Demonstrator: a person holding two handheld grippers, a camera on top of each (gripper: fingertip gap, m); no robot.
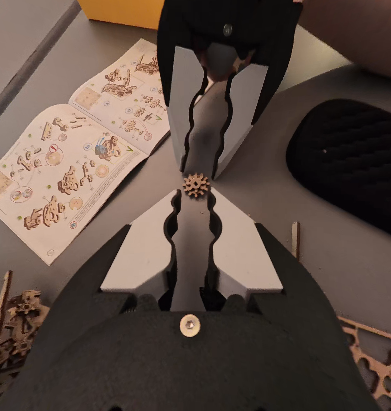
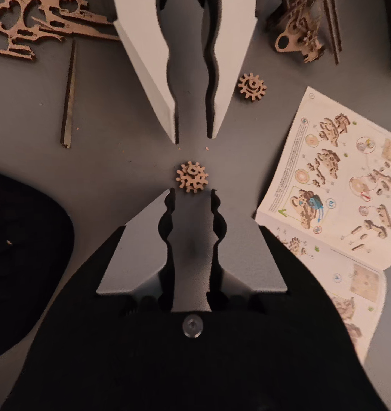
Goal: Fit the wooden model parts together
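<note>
A small wooden gear piece [image 1: 196,184], which looks like two toothed layers stacked, lies flat on the grey table; it also shows in the right wrist view [image 2: 192,177]. My left gripper [image 1: 195,195] is open and empty, with its tips just short of the piece. My right gripper [image 2: 192,191] is open and empty on the opposite side, tips close to the piece. Each gripper faces the other: the right one [image 1: 199,172] shows in the left wrist view and the left one [image 2: 192,139] in the right wrist view. A second loose gear [image 2: 252,87] lies beside the left gripper's finger.
An open instruction booklet [image 1: 79,155] [image 2: 345,178] lies beside the grippers. A black padded object [image 1: 350,160] [image 2: 23,244] lies opposite. A partly built wooden model [image 1: 16,311] [image 2: 301,29], a cut-out wooden sheet [image 1: 379,360] [image 2: 23,26], a thin wooden strip [image 1: 295,240] [image 2: 69,95] and a yellow box [image 1: 123,11] are around. Across from one pair of fingers to the other is roughly 4 cm. Between my left fingertips and the partly built wooden model [image 2: 301,29] there is roughly 15 cm. Look for it in the left wrist view [image 1: 32,321] too.
</note>
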